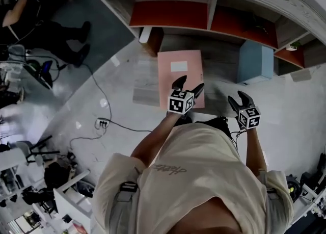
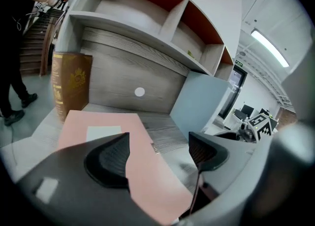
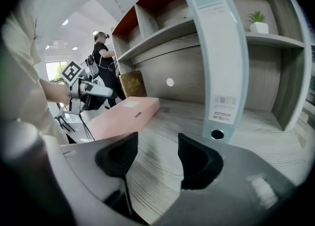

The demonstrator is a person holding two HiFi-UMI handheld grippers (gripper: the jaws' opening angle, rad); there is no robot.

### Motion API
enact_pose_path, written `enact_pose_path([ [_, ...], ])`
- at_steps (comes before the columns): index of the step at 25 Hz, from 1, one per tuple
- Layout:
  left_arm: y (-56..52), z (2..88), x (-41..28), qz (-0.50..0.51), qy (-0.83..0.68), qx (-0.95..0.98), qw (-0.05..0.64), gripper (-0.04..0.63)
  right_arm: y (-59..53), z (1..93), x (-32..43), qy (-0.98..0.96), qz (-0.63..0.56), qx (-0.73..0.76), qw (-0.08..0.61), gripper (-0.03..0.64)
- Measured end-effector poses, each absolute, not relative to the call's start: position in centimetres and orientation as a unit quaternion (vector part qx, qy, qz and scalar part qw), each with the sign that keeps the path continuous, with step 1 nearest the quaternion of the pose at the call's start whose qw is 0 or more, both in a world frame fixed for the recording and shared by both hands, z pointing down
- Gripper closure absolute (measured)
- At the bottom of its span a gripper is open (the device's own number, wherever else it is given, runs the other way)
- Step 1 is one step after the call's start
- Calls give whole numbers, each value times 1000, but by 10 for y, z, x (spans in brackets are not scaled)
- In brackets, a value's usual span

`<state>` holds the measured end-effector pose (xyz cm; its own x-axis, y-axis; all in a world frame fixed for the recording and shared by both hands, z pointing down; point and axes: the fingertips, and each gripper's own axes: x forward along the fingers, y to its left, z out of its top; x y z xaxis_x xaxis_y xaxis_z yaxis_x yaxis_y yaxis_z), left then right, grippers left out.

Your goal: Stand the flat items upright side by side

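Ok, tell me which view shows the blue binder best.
The right gripper view: the blue binder stands upright, spine label and finger hole plain. The head view shows it only from above; the left gripper view, only its plain broad side.

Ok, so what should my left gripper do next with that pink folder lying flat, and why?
Probably lower the left gripper onto the near edge of the pink folder and close: its jaws stand open and empty above it, the folder lies flat, while the blue binder and brown book stand upright.
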<state>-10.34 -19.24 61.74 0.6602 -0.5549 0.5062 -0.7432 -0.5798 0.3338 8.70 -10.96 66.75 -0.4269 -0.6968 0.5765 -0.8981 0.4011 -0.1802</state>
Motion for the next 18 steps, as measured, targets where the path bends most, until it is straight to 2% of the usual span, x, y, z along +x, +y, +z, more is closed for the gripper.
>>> enact_pose_path([
  [11, -233, 643, -225, 205, -415, 837, 292, 207, -138, 654, -5, -816, 236, 479, 220, 362],
  [18, -250, 670, -261, 192, -436, 806, 351, 202, -147, 663, -29, -813, 271, 464, 225, 362],
])
